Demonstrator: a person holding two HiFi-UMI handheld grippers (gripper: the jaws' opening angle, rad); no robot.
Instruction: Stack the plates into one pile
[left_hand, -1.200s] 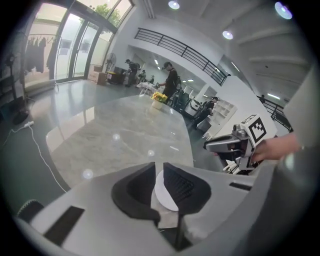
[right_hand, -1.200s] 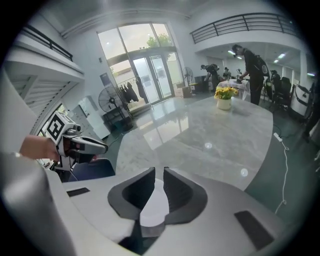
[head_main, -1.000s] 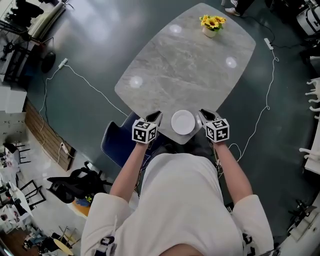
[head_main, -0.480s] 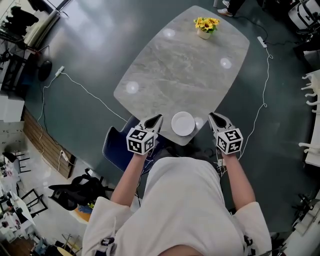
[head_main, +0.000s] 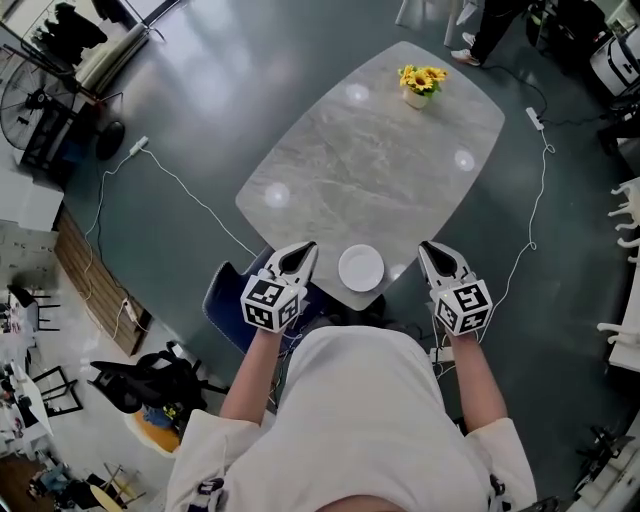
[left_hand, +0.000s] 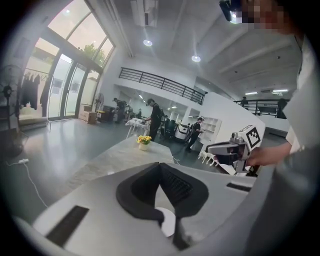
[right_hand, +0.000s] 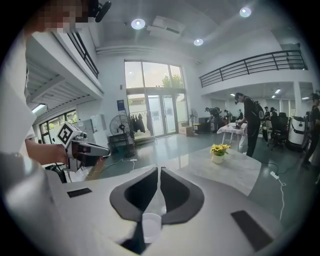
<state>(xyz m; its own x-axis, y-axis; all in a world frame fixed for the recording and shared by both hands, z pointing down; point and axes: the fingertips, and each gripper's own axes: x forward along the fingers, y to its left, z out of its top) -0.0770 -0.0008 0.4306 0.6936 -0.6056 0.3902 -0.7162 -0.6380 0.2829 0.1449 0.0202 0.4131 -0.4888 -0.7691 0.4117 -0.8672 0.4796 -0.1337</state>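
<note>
A white pile of plates (head_main: 361, 268) sits at the near edge of the grey marble table (head_main: 370, 150). My left gripper (head_main: 300, 252) hangs in the air to the pile's left with its jaws shut and nothing in them. To the right of the pile my right gripper (head_main: 432, 250) is raised and shut as well, also empty. In the left gripper view the jaws meet at the left gripper's tip (left_hand: 161, 167), and a white bit of plate (left_hand: 167, 222) shows below them. The right gripper view shows the right gripper (right_hand: 158, 172) shut, with a sliver of the plate (right_hand: 151, 226) underneath.
A pot of yellow flowers (head_main: 421, 82) stands at the table's far end. A blue chair (head_main: 228, 292) is tucked at the near left corner. White cables (head_main: 190, 190) run over the floor on both sides. A black bag (head_main: 140, 385) lies at the lower left.
Both grippers have lifted up and moved outward, away from the plate pile. The pile has stayed where it was.
</note>
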